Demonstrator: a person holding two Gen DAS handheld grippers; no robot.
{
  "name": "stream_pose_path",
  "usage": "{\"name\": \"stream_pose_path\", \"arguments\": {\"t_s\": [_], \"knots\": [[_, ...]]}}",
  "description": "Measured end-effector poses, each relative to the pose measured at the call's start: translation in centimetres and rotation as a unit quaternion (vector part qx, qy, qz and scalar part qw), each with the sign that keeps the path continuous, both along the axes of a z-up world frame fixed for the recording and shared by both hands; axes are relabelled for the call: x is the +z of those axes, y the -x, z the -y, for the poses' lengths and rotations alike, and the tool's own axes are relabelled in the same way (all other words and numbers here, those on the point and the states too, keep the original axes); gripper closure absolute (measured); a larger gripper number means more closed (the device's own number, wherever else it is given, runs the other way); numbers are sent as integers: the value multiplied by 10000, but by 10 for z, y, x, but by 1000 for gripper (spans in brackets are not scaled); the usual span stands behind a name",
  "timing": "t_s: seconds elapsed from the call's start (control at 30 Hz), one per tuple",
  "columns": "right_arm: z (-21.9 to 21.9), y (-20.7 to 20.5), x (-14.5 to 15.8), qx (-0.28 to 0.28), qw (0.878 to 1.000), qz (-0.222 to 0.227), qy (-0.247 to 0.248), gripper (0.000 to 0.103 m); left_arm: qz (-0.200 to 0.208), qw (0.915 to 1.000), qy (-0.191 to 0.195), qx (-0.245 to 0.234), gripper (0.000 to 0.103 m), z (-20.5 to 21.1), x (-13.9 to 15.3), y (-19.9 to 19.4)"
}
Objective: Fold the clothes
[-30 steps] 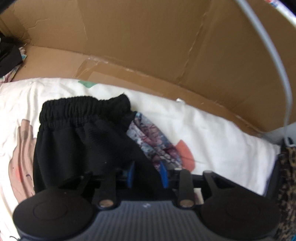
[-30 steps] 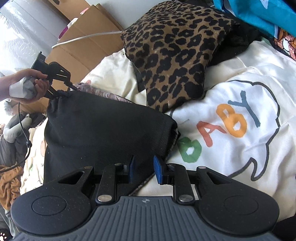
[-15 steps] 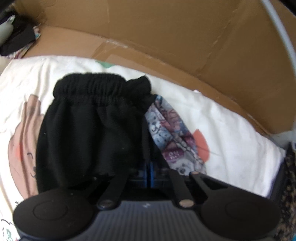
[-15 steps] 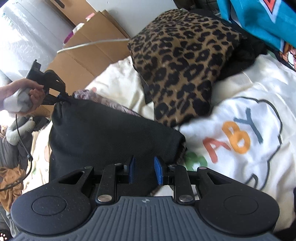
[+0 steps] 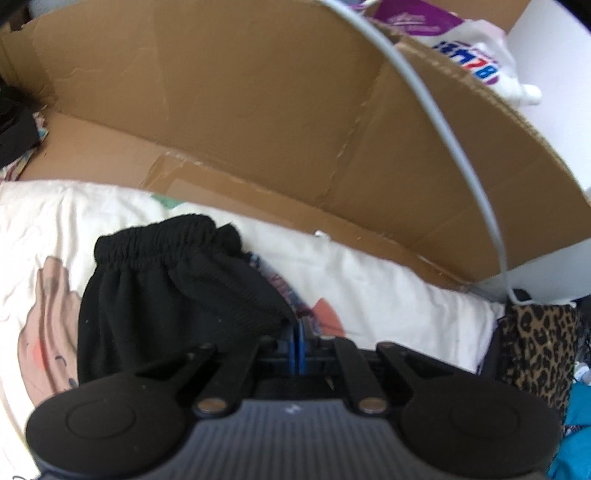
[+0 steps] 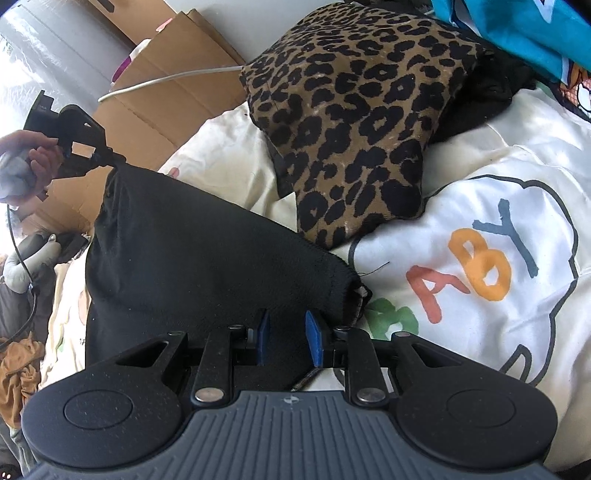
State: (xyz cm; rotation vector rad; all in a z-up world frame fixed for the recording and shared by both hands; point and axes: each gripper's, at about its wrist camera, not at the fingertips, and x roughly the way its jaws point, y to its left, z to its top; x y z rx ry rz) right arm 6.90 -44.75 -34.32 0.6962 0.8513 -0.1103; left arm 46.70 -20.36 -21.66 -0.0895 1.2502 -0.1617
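Observation:
Black shorts (image 5: 166, 295) with an elastic waistband lie on a white printed sheet (image 5: 388, 295). My left gripper (image 5: 297, 332) is shut on one corner of the shorts, its blue pads pressed together with fabric pinched at their tips. In the right wrist view a hand holds this left gripper (image 6: 110, 160) at the upper left, and the black shorts (image 6: 192, 258) hang lifted from it. My right gripper (image 6: 289, 332) sits at the near edge of the shorts, its blue pads a little apart with bunched black fabric between them.
A leopard-print cloth (image 6: 354, 122) lies just beyond the shorts. Flattened cardboard (image 5: 258, 110) stands behind the bed, and a white cable (image 5: 443, 129) crosses it. A patterned cloth (image 5: 291, 295) peeks from under the shorts. Teal fabric (image 6: 517, 29) lies far right, more clothes (image 6: 22, 362) at left.
The left jaws closed on the corner of the shorts, then rose and lifted that corner off the sheet. The right gripper stayed in place with the same gap.

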Motion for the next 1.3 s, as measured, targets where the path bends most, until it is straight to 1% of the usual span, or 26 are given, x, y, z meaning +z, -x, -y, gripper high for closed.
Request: {"name": "stream_pose_path", "arguments": {"t_s": [0.1, 0.2, 0.3, 0.43, 0.47, 0.5, 0.57, 0.63, 0.67, 0.7, 0.73, 0.8, 0.83, 0.87, 0.93, 0.97, 1.0, 1.03, 1.13, 1.27, 1.3], "knots": [[2, 1, 1, -20, 10000, -6, 57, 75, 28, 10000, 24, -33, 101, 5, -3, -4], [9, 2, 1, -100, 9998, -39, 154, 76, 80, 9999, 126, -16, 101, 6, -12, -6], [16, 4, 1, -153, 9997, -77, 194, 77, 137, 9997, 191, -60, 101, 7, -28, -8], [18, 6, 3, -93, 9994, -141, 301, 77, 89, 9997, 168, -145, 100, 11, -50, -14], [18, 6, 5, -88, 9993, -135, 335, 77, 48, 9997, 166, -164, 97, 12, -56, -15], [18, 7, 7, -113, 9993, -113, 337, 76, -4, 9997, 163, -182, 92, 11, -61, -17], [18, 8, 12, -171, 9993, -49, 321, 75, -39, 9997, 173, -174, 92, 9, -65, -18], [17, 7, 17, -204, 9993, 53, 315, 76, -15, 9993, 299, -202, 81, 6, -58, -16], [17, 6, 19, -200, 9993, 103, 311, 76, 32, 9992, 307, -256, 69, 4, -52, -15], [15, 5, 21, -184, 9992, 155, 305, 76, 107, 9990, 268, -335, 61, 3, -45, -15], [14, 3, 22, -163, 9992, 187, 301, 76, 256, 9986, 222, -399, 60, 1, -35, -14], [10, -1, 25, -120, 9992, 248, 294, 76, 659, 9965, 162, -486, 45, -5, -13, -12], [8, -3, 25, -114, 9992, 255, 289, 76, 784, 9954, 188, -509, 43, -10, -4, -13], [7, -5, 24, -109, 9992, 260, 283, 76, 823, 9950, 150, -545, 43, -15, 1, -14], [5, -6, 23, -120, 9992, 261, 278, 76, 817, 9946, -30, -644, 47, -22, 6, -16], [4, -6, 22, -121, 9993, 239, 277, 76, 813, 9942, -120, -694, 55, -26, 8, -17], [4, -6, 21, -121, 9993, 215, 277, 76, 773, 9940, -224, -739, 65, -29, 6, -18], [3, -6, 20, -121, 9994, 191, 276, 76, 700, 9939, -340, -781, 69, -31, 2, -17], [4, -5, 14, -102, 9995, 72, 281, 76, 438, 9942, -599, -785, 70, -38, -16, -17], [6, -2, 7, 41, 9993, -111, 342, 76, 413, 9920, -792, -887, 77, -37, -43, -24], [7, -1, 6, 82, 9992, -149, 365, 76, 393, 9912, -832, -949, 77, -35, -49, -27]]}}
